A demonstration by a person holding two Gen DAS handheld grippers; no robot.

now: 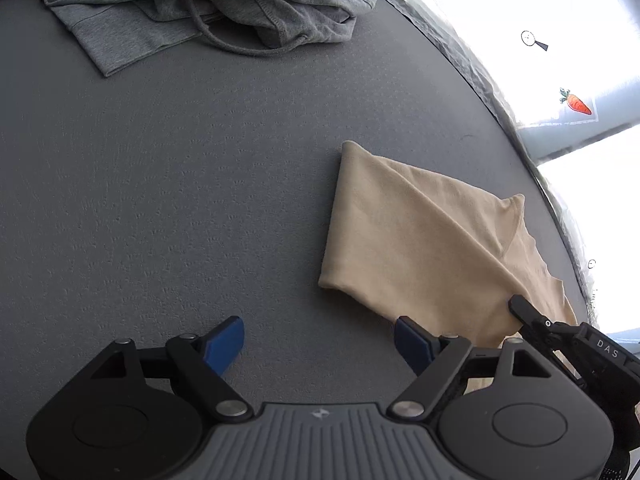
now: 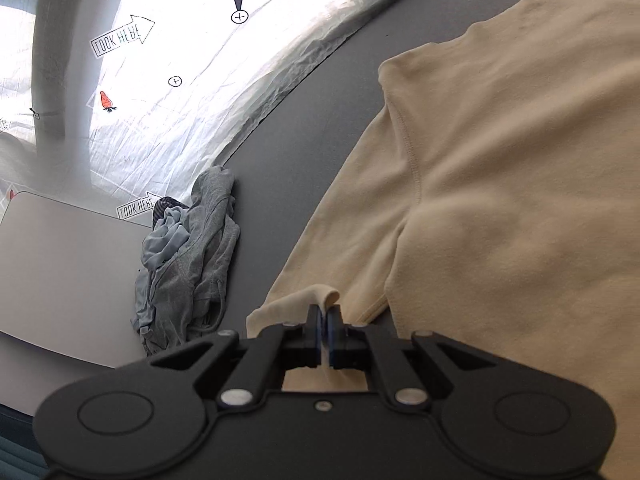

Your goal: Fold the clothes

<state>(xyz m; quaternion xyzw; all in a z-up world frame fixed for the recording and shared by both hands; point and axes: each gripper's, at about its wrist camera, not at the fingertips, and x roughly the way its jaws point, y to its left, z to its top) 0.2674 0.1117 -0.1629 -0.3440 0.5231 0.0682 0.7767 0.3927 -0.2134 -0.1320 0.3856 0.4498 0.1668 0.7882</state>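
Two grippers work here: the right gripper (image 2: 324, 316) pinches an edge of the beige shirt (image 2: 500, 184) on the grey table (image 1: 200, 200), probably to fold it. The left gripper (image 1: 320, 340) hovers spread wide beside it, holding nothing

My left tool (image 1: 319, 340) hangs over the grey surface (image 1: 180, 200) with its blue-padded fingers (image 1: 226, 344) spread wide and nothing between them. A beige garment (image 1: 420, 240) lies folded to the right of it, its near edge met by my right tool (image 1: 520, 308). Crumpled grey clothes (image 1: 208, 4) sit at the far edge.
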